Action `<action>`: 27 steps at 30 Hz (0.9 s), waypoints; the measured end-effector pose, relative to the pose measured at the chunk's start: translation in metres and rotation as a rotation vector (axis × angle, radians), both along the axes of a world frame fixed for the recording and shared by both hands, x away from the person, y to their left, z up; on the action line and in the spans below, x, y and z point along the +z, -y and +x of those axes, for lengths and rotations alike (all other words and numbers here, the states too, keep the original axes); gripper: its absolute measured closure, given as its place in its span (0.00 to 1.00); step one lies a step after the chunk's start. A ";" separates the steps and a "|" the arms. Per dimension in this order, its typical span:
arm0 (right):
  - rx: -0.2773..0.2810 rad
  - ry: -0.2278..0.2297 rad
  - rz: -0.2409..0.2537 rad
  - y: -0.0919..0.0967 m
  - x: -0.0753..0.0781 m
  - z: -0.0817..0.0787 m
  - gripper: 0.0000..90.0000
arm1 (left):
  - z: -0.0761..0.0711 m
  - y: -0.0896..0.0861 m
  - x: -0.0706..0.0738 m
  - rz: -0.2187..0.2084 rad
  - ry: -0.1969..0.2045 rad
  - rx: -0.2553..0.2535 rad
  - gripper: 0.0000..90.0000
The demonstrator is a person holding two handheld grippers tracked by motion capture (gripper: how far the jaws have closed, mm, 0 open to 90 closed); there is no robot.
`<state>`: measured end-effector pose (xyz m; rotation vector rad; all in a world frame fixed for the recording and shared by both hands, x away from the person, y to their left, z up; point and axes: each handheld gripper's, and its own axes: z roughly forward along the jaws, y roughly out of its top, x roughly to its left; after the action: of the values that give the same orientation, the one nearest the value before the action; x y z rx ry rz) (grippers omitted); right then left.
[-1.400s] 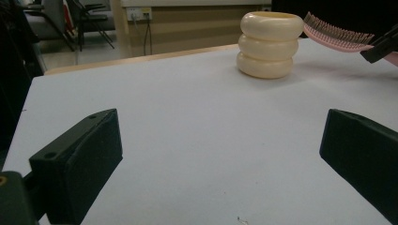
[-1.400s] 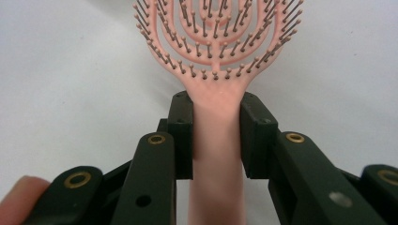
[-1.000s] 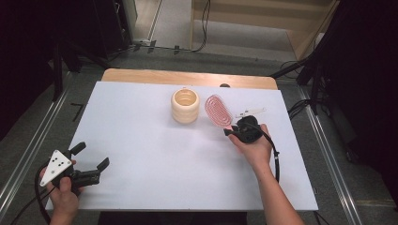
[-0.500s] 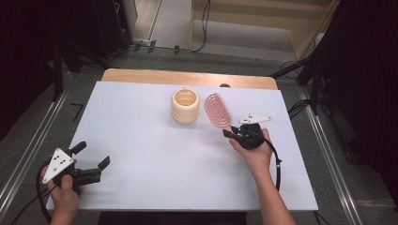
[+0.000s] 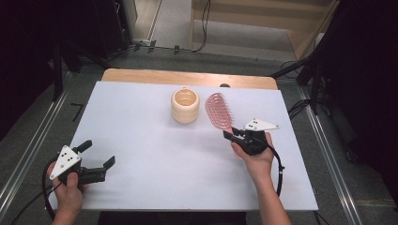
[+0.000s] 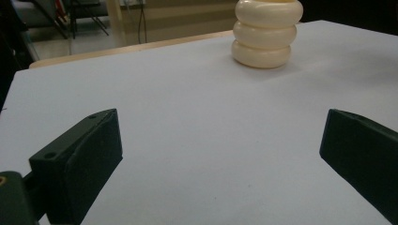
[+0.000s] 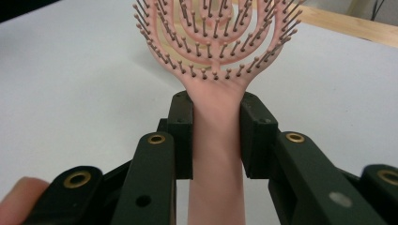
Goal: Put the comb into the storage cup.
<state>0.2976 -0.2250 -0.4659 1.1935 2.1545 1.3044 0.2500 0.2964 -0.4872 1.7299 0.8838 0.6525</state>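
The right claw (image 5: 229, 136) is clenched on the handle of the pink hairbrush (image 5: 218, 110). In the right gripper view both black jaws press on the two sides of the handle, just below the place where the handle widens into the head, and the bristles (image 7: 213, 35) face the camera. In the high view the hairbrush is in the far right part of the table (image 5: 155, 140), its head pointing toward the far edge and its handle toward the person. From the pictures I cannot tell if the head touches the table or is a little above it.

Just beside the head of the hairbrush, on its left, stands a cream holder (image 5: 184, 106) made of three stacked rings, upright and open on top. The two things are near but not touching.

The left claw (image 5: 98, 160) is released, its jaws standing wide apart with nothing between them. It is held low at the near left corner of the table, well apart from the holder.
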 end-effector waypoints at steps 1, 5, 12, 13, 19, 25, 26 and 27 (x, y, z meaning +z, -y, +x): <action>-0.001 0.012 0.013 0.001 -0.001 -0.003 0.75 | 0.001 0.002 0.000 -0.001 -0.001 -0.005 0.00; 0.014 0.017 0.012 0.000 -0.004 -0.005 0.75 | 0.003 0.018 0.004 0.007 0.002 -0.036 0.00; 0.024 0.032 0.034 0.001 -0.004 -0.009 0.75 | 0.009 0.044 0.014 0.007 0.018 -0.085 0.00; 0.024 0.035 0.037 0.001 -0.004 -0.009 0.75 | 0.009 0.047 0.015 0.008 0.017 -0.093 0.00; 0.028 0.043 0.061 0.002 -0.005 -0.012 0.75 | 0.014 0.063 0.021 -0.001 0.028 -0.119 0.00; 0.033 0.064 0.064 -0.001 -0.005 -0.015 0.75 | 0.018 0.079 0.029 -0.017 0.040 -0.145 0.00; 0.038 0.065 0.065 -0.002 -0.005 -0.015 0.75 | 0.018 0.082 0.030 -0.015 0.041 -0.149 0.00; 0.044 0.067 0.060 -0.004 -0.005 -0.016 0.75 | 0.019 0.084 0.032 -0.018 0.045 -0.153 0.00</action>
<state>0.2815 -0.2210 -0.4708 1.1143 2.1190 1.4166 0.2687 0.2125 -0.4557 1.7411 0.7158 0.5781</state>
